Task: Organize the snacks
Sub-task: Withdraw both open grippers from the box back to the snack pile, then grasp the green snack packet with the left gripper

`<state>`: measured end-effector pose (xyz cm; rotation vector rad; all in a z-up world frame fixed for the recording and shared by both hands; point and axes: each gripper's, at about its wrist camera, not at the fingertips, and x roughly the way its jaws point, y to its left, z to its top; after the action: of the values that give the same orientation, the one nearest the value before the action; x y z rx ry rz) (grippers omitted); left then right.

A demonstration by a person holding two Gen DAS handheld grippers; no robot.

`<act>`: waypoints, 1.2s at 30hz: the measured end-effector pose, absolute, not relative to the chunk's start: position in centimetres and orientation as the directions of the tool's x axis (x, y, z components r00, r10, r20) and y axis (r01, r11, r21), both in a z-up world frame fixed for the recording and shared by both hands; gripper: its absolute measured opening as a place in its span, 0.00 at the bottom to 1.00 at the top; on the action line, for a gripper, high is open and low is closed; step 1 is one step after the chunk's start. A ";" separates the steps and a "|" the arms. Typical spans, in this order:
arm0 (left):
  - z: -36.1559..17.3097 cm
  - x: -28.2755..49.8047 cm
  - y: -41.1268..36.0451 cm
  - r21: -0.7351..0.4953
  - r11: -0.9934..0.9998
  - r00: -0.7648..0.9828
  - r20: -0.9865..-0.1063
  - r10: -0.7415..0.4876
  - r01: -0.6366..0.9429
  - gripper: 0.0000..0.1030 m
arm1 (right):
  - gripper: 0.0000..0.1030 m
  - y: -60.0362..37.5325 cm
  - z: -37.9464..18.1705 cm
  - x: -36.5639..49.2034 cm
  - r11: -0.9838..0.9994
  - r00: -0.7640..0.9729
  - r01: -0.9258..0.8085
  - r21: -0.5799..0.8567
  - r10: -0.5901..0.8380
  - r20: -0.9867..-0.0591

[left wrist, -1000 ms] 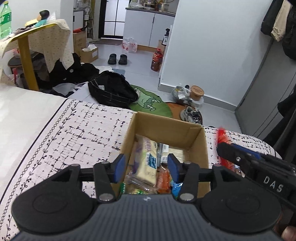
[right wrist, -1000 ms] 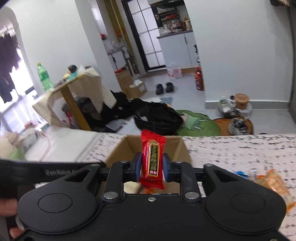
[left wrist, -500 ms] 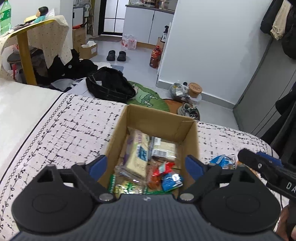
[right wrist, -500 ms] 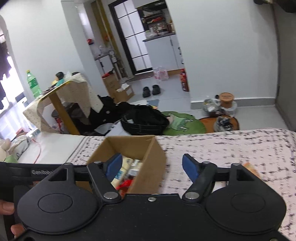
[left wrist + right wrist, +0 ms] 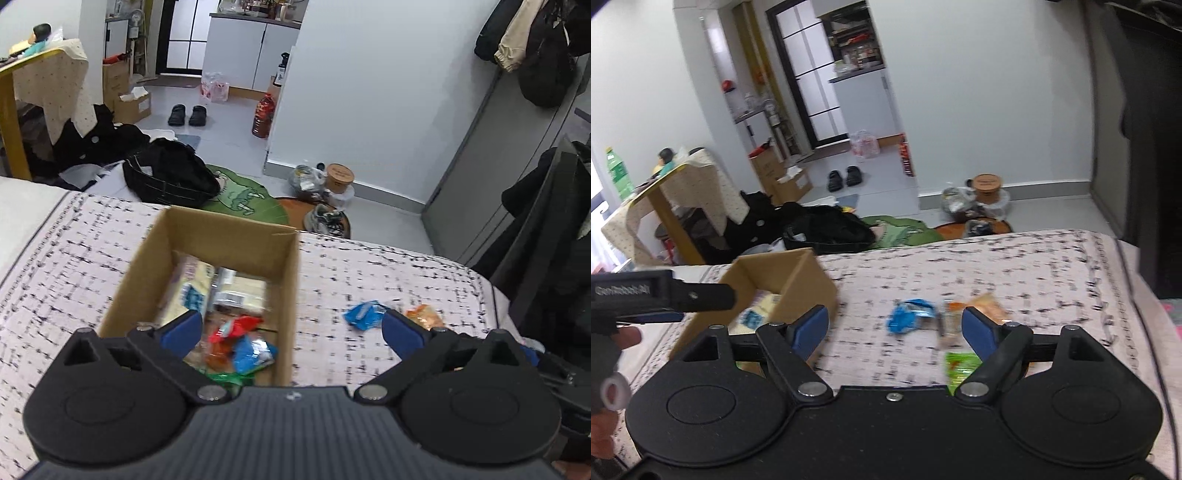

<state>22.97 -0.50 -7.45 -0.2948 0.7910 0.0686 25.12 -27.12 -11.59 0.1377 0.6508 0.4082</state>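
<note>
The cardboard box (image 5: pixel 221 266) sits on your bed's patterned cover (image 5: pixel 55 280) with packets inside; a blue snack packet (image 5: pixel 908 317) lies just right of it. Your left tool (image 5: pixel 291 332) and right tool (image 5: pixel 895 328) are both opening wider, nothing between their fingers.

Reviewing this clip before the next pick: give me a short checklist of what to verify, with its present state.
1. Right gripper empty, jaws opening: ok.
2. Left gripper empty, jaws opening: ok.
3. Cardboard box upright, top open: ok.
4. Blue packet on the bedspread lies ahead of the right gripper, unobstructed: ok.
5. Orange packet partly behind right gripper's finger: cannot tell its full outline.
6. Green packet close under gripper: ok.
</note>
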 end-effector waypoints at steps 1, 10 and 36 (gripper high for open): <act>-7.5 23.0 -0.8 -0.236 0.957 0.704 -0.708 -0.052 -0.167 1.00 | 0.74 -27.7 -11.7 25.1 0.916 0.723 -0.316 0.248 0.401 -0.563; -7.8 23.6 -4.2 -0.238 0.967 0.713 -0.693 -0.106 -0.088 0.99 | 0.60 -31.1 -13.0 25.3 0.938 0.732 -0.258 0.230 0.345 -0.587; -14.6 27.3 -12.7 -0.292 0.956 0.613 -0.755 -0.233 0.003 0.66 | 0.45 -35.7 -15.5 25.8 0.956 0.705 -0.206 0.209 0.293 -0.646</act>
<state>27.27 -12.72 -14.60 -0.2743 0.9038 -0.1381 25.83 -35.71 -15.52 0.1243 0.7383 0.2783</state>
